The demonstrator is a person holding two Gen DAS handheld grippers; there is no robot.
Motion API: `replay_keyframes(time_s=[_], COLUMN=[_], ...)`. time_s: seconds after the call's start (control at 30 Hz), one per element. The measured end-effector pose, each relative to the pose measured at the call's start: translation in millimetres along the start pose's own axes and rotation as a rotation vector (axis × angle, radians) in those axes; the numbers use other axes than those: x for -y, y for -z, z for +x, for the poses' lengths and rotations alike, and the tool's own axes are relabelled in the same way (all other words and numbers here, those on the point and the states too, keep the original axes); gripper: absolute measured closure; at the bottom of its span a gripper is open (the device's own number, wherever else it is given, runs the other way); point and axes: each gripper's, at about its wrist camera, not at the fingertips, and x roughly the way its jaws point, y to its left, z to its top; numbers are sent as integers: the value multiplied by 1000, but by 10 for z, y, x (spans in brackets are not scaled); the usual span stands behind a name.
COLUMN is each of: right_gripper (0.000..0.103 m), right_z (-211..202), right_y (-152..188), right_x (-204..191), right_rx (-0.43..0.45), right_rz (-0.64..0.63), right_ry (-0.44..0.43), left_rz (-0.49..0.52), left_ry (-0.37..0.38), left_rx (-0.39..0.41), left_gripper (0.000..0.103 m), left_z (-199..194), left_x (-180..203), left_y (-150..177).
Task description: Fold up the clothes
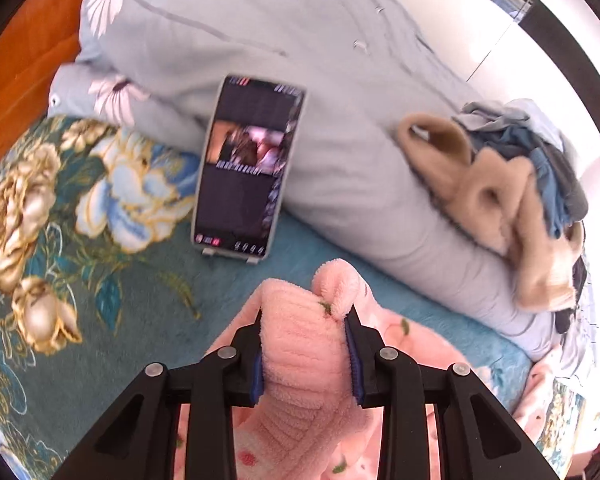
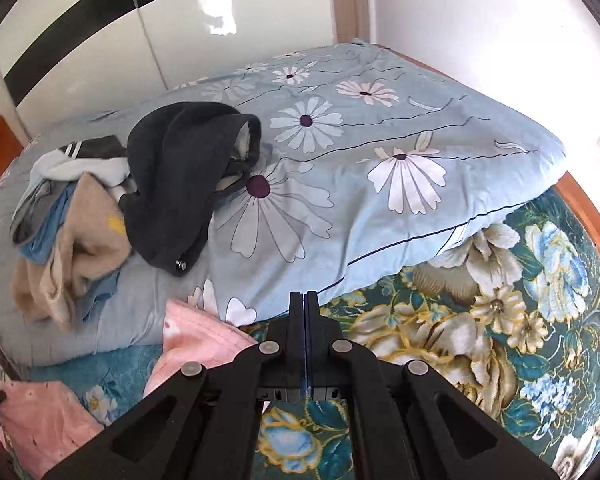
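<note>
Garment (image 1: 304,344), pink, pinched in left hand-held gripper (image 1: 306,320).

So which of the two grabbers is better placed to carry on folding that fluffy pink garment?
Probably the left gripper: its jaws already pinch a bunched fold of the pink garment. The right gripper is shut on nothing, above the floral blanket.
</note>
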Motion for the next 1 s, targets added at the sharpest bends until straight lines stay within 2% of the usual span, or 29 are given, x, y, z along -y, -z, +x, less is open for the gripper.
replay_keyframes(time_s=[0.1, 0.2, 0.27, 0.3, 0.33, 0.47, 0.6, 0.7, 0.77, 0.8, 0.83, 0.9, 1.0], right_gripper=[103, 102, 93, 78, 67, 57, 55, 55, 62, 84, 95, 96, 97], right_z=[217, 476, 680, 777, 856, 1092, 1229, 1214, 1207, 1205, 1211, 1186, 1029], right_y=[244, 488, 625, 699, 773, 1029, 1208, 1237, 1232, 1228, 1212, 1140, 873], right_x=[-56, -46, -48, -46, -38, 25, -12, -138, -227, -272, -326, -454, -626], right_rx=[-68, -142, -190, -214, -232, -269, -286, -246, -233, -230, -240, -252, -215], right_rz=[-42, 11, 63, 93, 125, 270, 392, 425, 437, 443, 444, 415, 340], right_ry=[-46, -123, -175, -180, -191, -256, -297, -304, -314, -320, -327, -316, -316], left_rz=[6, -11, -23, -29, -34, -57, -86, -110, -129, -137, -142, -146, -149], left_ry=[-20, -31, -35, -37, -40, -48, -35, -21, -8, -2, 2, 7, 15], left_rx=[-8, -25, -31, -34, -36, -43, -40, -30, -26, -23, -20, -16, -8], left_gripper=[69, 69, 69, 69, 69, 69, 69, 69, 69, 69, 69, 69, 69], left_z=[78, 89, 153, 177, 194, 246, 310, 341, 354, 360, 366, 371, 372], left_x=[141, 82, 0, -34, -64, -160, -256, -336, -398, -431, -458, -498, -549], left_y=[14, 90, 151, 177, 200, 282, 357, 409, 439, 452, 461, 467, 467])
